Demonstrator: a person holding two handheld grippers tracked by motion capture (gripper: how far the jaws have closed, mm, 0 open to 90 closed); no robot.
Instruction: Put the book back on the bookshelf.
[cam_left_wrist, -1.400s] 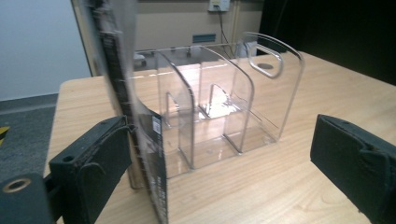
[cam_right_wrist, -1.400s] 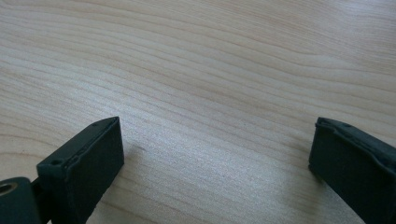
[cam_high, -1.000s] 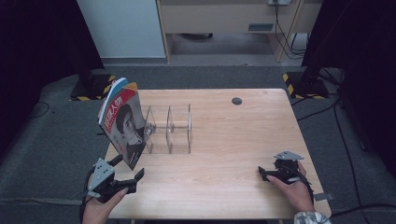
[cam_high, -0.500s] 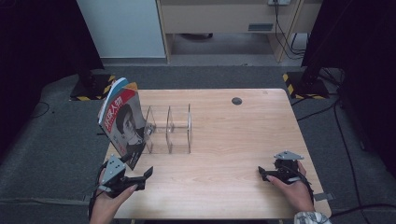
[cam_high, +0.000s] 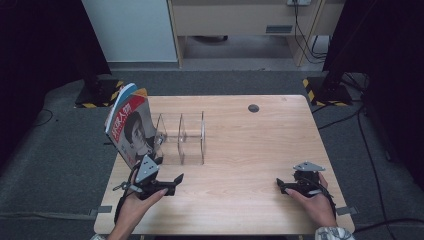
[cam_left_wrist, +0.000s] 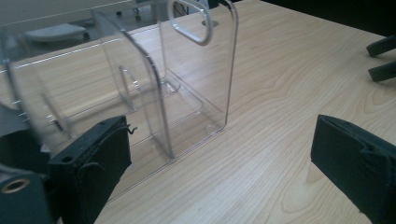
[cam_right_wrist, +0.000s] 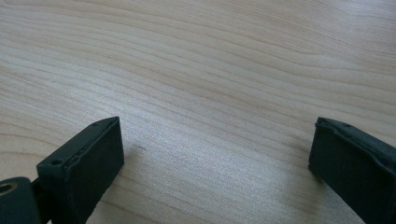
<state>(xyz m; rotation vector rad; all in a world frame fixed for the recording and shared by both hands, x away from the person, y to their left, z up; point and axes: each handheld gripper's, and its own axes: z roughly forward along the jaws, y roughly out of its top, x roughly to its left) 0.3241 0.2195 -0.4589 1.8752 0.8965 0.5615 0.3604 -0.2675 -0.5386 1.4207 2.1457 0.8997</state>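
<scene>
Table (cam_high: 240, 150): pale wood, a small dark round disc (cam_high: 253, 108) near its far edge, well clear of the work.

Magazine (cam_high: 131, 127): upright and tilted, leaning in the leftmost end of the rack, its top overhanging the table's left edge. Risk: it looks poorly supported; a nudge to the rack or to the cover could, in my judgement, tip it off the left side.

Clear rack (cam_high: 181, 137) (cam_left_wrist: 187, 93): transparent acrylic file holder with 3 visible dividers, standing left of centre. The 2 slots right of the magazine hold nothing. Risk: the walls are hard to read against the wood, so a jaw could strike a divider edge and slide the whole rack.

Left gripper (cam_high: 172, 180) (cam_left_wrist: 219, 158): jaws wide apart, holding nothing, just in front of the rack's near edge and just beside the magazine's lower corner. In the left gripper view the left-hand jaw sits close against the rack's base. That divider stands between the jaws and the magazine; a straight reach would likely foul on it.

Right gripper (cam_high: 282, 185) (cam_right_wrist: 215, 163): jaws apart, holding nothing, low over bare wood at the near right, well apart from rack and magazine. Its 2 jaw tips (cam_left_wrist: 380, 58) show at the right edge of the left gripper view. No obstruction near it.
</scene>
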